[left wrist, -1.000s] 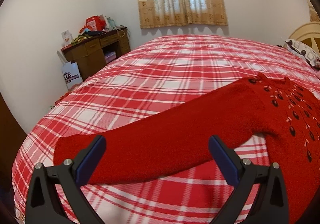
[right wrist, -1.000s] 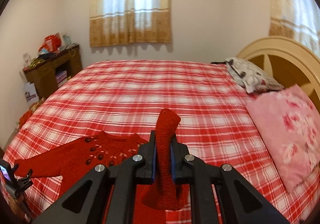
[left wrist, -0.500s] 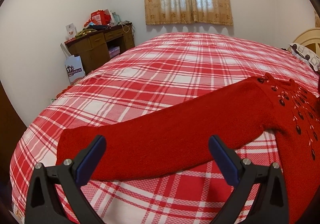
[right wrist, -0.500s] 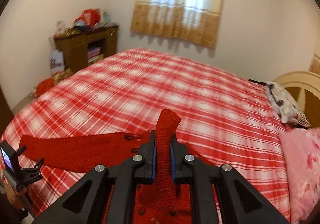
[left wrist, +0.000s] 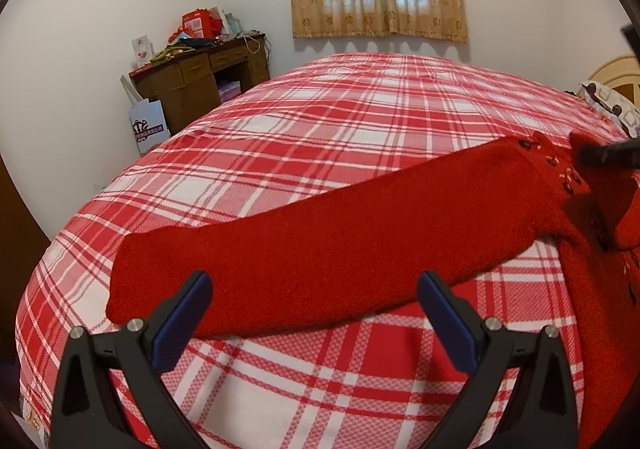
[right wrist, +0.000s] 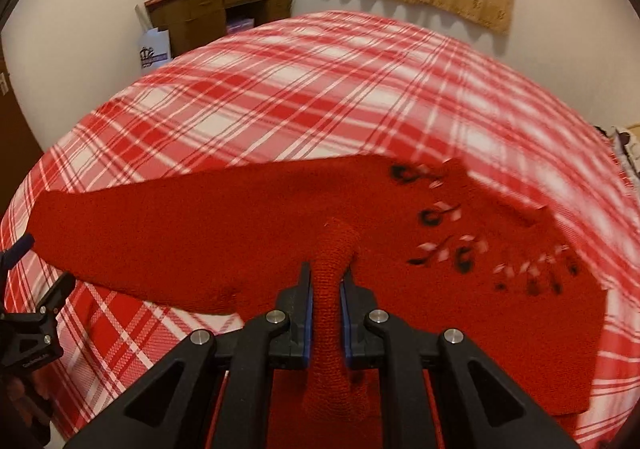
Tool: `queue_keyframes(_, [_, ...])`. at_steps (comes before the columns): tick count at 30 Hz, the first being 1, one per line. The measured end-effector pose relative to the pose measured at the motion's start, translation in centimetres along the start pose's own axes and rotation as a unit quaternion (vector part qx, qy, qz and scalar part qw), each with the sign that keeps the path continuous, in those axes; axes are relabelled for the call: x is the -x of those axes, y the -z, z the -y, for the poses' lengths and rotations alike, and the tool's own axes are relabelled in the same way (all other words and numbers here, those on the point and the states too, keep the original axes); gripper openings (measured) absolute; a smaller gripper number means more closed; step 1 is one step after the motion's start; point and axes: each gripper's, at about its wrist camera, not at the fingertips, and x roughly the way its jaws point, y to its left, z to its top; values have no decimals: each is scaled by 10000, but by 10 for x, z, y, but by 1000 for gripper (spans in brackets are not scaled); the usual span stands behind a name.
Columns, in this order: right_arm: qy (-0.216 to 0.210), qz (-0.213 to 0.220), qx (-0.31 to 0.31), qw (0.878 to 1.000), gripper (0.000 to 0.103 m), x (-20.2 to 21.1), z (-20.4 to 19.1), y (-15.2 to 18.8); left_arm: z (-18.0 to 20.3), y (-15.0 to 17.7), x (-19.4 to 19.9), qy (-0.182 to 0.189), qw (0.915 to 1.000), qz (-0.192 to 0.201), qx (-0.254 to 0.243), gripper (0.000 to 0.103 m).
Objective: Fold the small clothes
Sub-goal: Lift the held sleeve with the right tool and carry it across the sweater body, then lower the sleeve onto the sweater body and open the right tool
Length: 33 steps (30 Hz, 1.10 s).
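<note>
Red knitted sweater with dark embroidered flowers (right wrist: 400, 241) lies flat on the red-and-white plaid bedspread (left wrist: 340, 121), one sleeve stretched toward the bed's near left edge. Right gripper (right wrist: 326, 289) clenched on the other sleeve's cuff; only its view shows that. Left gripper (left wrist: 314, 297) released, hovering over the stretched sleeve. Wide bare bedspread beyond.

Bare plaid bedspread (left wrist: 360, 121) beyond the outstretched red sleeve (left wrist: 320, 249); desk (left wrist: 200, 77) well apart.
</note>
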Motion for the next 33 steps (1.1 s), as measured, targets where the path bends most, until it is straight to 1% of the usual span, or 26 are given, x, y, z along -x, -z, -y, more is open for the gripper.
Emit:
queue_keyframes(6, [-137,42,-152,9998,10,-3,-3,-2,-4,4,-4,-64,9999,-69,34,103])
queue_keyframes(11, [-244,44,-130,9996,10,-6,-10,0,1,7,-5,-125,9999,-111,-28,103])
queue_keyframes(12, [-389,12,-152,9991,10,-9,-10,1,1,8,-4,-126,9999,-97,-32,103])
queue_keyframes(13, [-614,-41,-205,9979,13,-12,-9,2,2,8,-4,-122,9999,-96,-36,103])
queue_keyframes(14, [-949,-132,-325,9949,13,-17,-5,5,2,8,-3,-120,9999,-99,-36,103])
queue_keyframes(15, [-1169,-169,-406,9922,24,-19,-1,7,2,8,-3,-127,9999,-102,-38,103])
queue_keyframes(16, [-1388,-179,-493,9889,51,-18,3,11,2,8,-3,-131,9998,-115,-45,103])
queue_keyframes(17, [-1503,-148,-546,9870,64,-14,6,14,1,7,-3,-131,9998,-131,-44,103])
queue_keyframes(18, [-1556,-43,-574,9861,72,-6,12,18,-2,7,-1,-138,9998,-116,-29,103])
queue_keyframes(21, [-1262,165,-738,9891,72,11,28,27,-16,3,5,-255,9997,19,34,103])
queue_keyframes(23, [-1278,202,-870,9878,72,16,37,34,-30,2,5,-379,9992,78,81,103])
queue_keyframes(24, [-1278,105,-877,9879,72,14,41,40,-37,2,4,-460,9989,57,119,103])
queue_keyframes(25, [-1149,-2,-824,9900,72,10,43,46,-45,2,2,-515,9985,12,171,103])
queue_keyframes(26, [-882,-144,-732,9933,72,5,44,52,-54,3,0,-546,9982,-34,237,103])
queue_keyframes(27, [-500,-189,-651,9964,72,3,50,58,-61,3,-1,-581,9979,-59,293,103])
queue_keyframes(28, [-383,-97,-688,9968,72,7,60,63,-67,4,-1,-652,9973,-61,340,103])
queue_keyframes(29, [-428,1,-812,9958,72,12,74,66,-73,4,-2,-750,9965,-59,370,103])
queue_keyframes(30, [-509,127,-1026,9933,72,20,93,68,-78,5,-1,-790,9961,-60,386,103])
queue_keyframes(31, [-499,226,-1187,9914,72,26,109,68,-82,6,0,-796,9960,-56,397,103])
queue_keyframes(33, [-262,312,-1391,9894,72,37,146,71,-88,8,2,-872,9955,-49,375,103])
